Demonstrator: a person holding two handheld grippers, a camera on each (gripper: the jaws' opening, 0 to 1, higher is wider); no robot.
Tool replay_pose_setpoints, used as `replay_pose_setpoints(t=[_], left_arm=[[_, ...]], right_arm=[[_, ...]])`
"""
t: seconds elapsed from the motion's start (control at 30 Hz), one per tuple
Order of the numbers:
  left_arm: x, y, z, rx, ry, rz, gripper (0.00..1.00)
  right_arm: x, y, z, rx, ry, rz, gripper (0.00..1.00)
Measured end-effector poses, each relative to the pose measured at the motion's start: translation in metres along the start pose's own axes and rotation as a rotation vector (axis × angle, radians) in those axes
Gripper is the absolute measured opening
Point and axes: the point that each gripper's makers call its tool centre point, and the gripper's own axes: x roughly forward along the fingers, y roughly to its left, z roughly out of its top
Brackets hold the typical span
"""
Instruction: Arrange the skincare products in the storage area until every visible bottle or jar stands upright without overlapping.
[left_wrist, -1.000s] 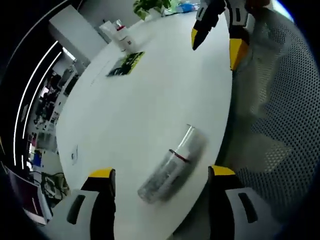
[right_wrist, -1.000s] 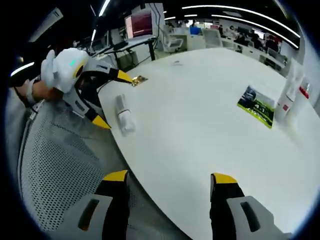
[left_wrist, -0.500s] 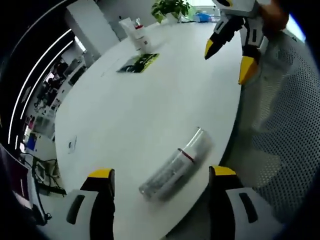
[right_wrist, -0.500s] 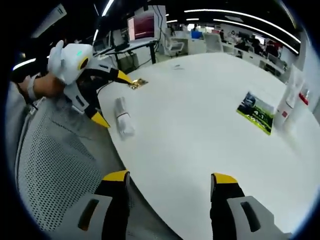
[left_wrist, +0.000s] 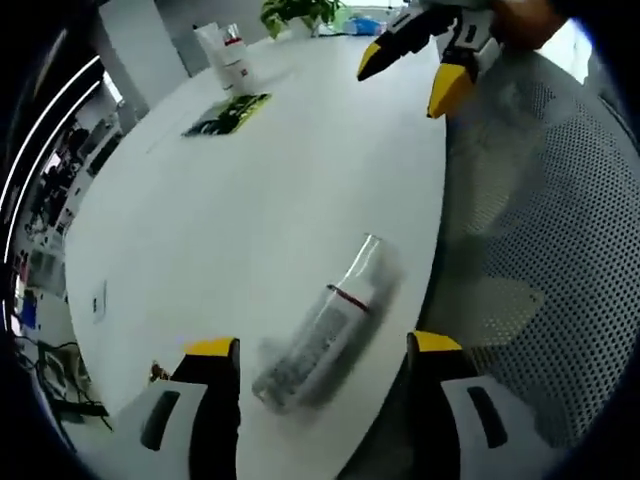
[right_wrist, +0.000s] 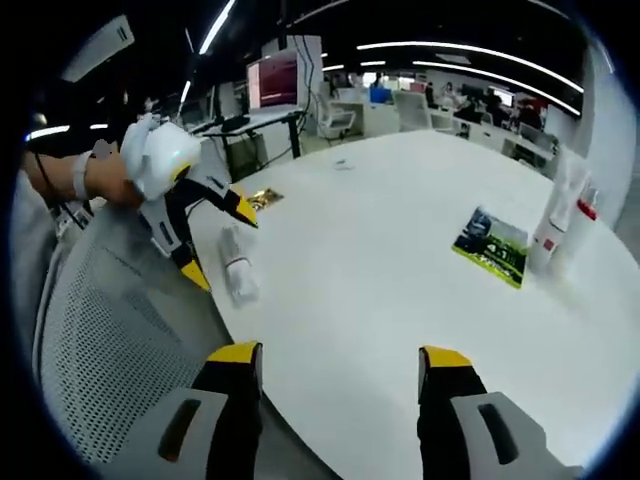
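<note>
In the left gripper view the left tool (left_wrist: 322, 362) stood with its yellow-tipped jaws apart and nothing between them, poised over the near rim of the round white surface (left_wrist: 230, 210); a clear bottle (left_wrist: 322, 328) with a red band lay on its side just ahead of the jaws, near the surface's edge, its narrow cap end pointing toward 1 o'clock; a mesh chair (left_wrist: 530, 250) filled the 3 o'clock side; far across the surface at 11 o'clock two upright white bottles (left_wrist: 222, 55) stood close together, with a green leaflet (left_wrist: 226, 113) lying flat just in front of them and a potted plant (left_wrist: 300, 14) beyond; the right tool (left_wrist: 420, 68) showed at 1 o'clock. In the right gripper view the right tool (right_wrist: 338, 362) also had its jaws spread and empty above the surface's edge; the left tool (right_wrist: 212, 240), held in a hand (right_wrist: 95, 180), hovered at 10 o'clock just above the lying bottle (right_wrist: 238, 270); the upright bottles (right_wrist: 562, 215) stood at 3 o'clock beside the leaflet (right_wrist: 490, 245).
</note>
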Motion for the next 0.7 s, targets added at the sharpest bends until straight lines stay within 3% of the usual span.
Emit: replay_pose_setpoints(t=[0.13,0.27,0.53,0.7], left_arm=[[0.004,0.002,0.006,0.044,0.003,-0.036,0.51],[0.007,-0.008,0.006,0.017,0.017,-0.132,0.31],[0.007,-0.006,0.006,-0.038,-0.008,-0.075,0.19],[0.005,-0.011,0.008,-0.202,-0.031,-0.054,0.17]], right_arm=[[0.001,0.000,0.001,0.003,-0.004,0.004,0.62],[0.001,0.000,0.001,0.012,-0.002,0.001,0.62],[0.001,0.003,0.003,0.011,-0.005,0.013,0.61],[0.001,0.007,0.003,0.011,-0.006,0.032,0.61]])
